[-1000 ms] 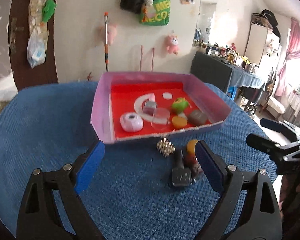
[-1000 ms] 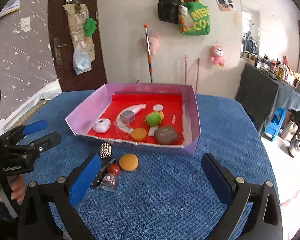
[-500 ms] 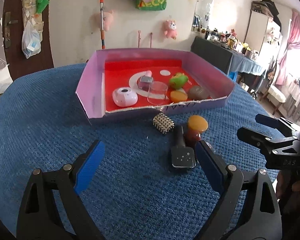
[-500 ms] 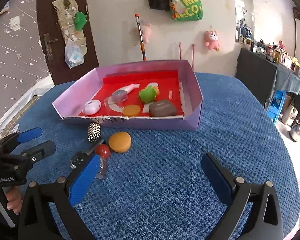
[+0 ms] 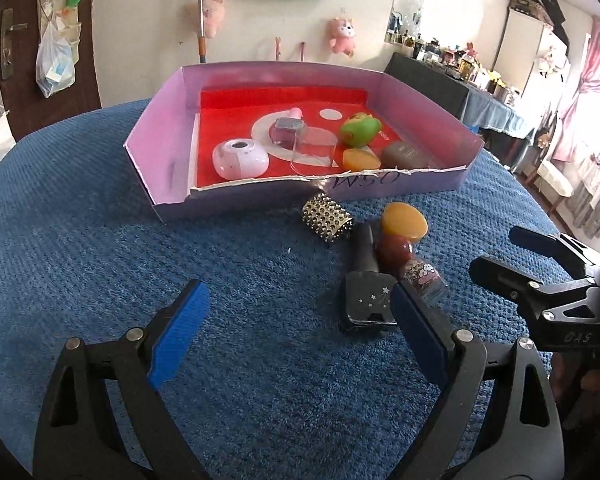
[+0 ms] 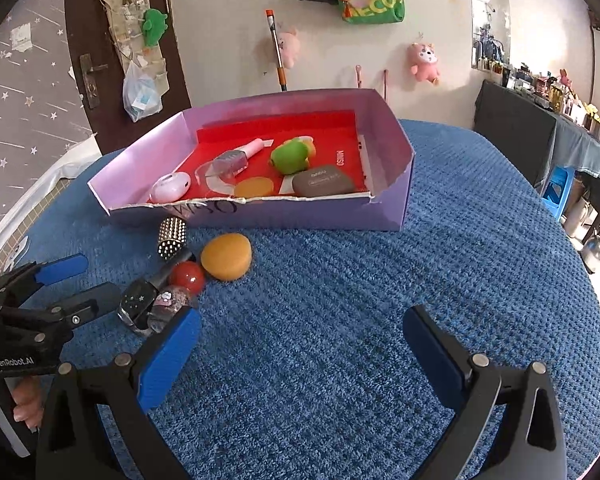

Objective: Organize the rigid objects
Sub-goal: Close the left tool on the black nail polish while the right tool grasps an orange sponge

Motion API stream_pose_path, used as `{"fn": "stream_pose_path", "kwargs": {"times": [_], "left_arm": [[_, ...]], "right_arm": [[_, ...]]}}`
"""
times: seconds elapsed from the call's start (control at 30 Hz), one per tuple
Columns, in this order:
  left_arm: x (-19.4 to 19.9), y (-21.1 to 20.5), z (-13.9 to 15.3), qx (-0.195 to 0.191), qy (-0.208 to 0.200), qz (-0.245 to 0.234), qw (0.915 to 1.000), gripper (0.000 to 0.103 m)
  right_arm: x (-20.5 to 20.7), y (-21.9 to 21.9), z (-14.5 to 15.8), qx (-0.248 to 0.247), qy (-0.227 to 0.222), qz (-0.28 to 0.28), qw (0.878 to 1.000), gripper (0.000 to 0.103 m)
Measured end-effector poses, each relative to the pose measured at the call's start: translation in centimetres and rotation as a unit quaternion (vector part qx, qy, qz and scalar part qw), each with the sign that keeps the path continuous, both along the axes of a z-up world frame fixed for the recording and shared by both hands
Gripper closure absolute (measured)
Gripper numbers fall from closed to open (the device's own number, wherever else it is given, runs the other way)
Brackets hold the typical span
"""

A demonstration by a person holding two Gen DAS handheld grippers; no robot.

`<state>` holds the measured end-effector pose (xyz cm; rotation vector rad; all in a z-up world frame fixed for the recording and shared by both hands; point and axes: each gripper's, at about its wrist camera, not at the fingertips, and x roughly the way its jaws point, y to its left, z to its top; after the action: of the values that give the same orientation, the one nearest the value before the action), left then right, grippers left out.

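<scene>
A purple box [image 5: 168,152] with a red floor stands on the blue cloth [image 5: 100,260]; it also shows in the right wrist view [image 6: 300,216]. In it lie a white round case [image 5: 240,159], a clear cup [image 5: 314,152], a green toy [image 5: 360,130], an orange disc [image 5: 360,159] and a brown case [image 5: 406,155]. In front of the box lie a studded gold piece [image 5: 327,220], a black bottle [image 5: 366,280], a red-capped bottle [image 5: 410,260] and an orange puck [image 5: 404,220]. My left gripper [image 5: 296,332] is open just short of them. My right gripper [image 6: 300,344] is open and empty.
The right gripper shows at the right edge of the left wrist view [image 5: 540,276]. The left gripper shows at the left in the right wrist view [image 6: 52,288]. A dark door [image 6: 100,40] and a wall with hanging toys stand behind the table.
Both grippers have moved forward and lower toward the loose objects in front of the box. The objects have not moved.
</scene>
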<state>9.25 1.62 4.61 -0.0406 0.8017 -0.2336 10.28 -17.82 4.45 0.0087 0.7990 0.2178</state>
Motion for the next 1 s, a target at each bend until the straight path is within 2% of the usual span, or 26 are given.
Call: {"fn": "stream_pose_path", "kwargs": {"times": [0.27, 0.5, 0.7, 0.87, 0.93, 1.0], "left_arm": [[0.6, -0.6, -0.5, -0.007, 0.023, -0.016, 0.9996, 0.011], [1.7, -2.0, -0.9, 0.024, 0.048, -0.031, 0.9981, 0.01], [2.2, -2.0, -1.4, 0.028, 0.059, -0.034, 0.9972, 0.009], [2.0, -2.2, -1.3, 0.065, 0.045, -0.038, 0.9961, 0.009], [1.9, -2.1, -1.2, 0.09, 0.036, -0.03, 0.9949, 0.009], [2.0, -1.6, -1.3, 0.097, 0.035, -0.021, 0.9944, 0.009]], "right_arm": [[0.4, 0.0, -0.5, 0.0, 0.005, 0.002, 1.0, 0.0], [0.8, -1.0, -0.3, -0.002, 0.001, -0.009, 1.0, 0.0], [1.0, -1.9, 0.0, 0.001, 0.002, -0.014, 1.0, 0.0], [2.7, -1.5, 0.0, 0.03, 0.03, 0.018, 0.999, 0.0], [3.5, -0.9, 0.0, 0.026, 0.037, 0.031, 0.998, 0.0], [4.2, -0.2, -0.1, 0.017, 0.041, 0.039, 0.998, 0.0]]}}
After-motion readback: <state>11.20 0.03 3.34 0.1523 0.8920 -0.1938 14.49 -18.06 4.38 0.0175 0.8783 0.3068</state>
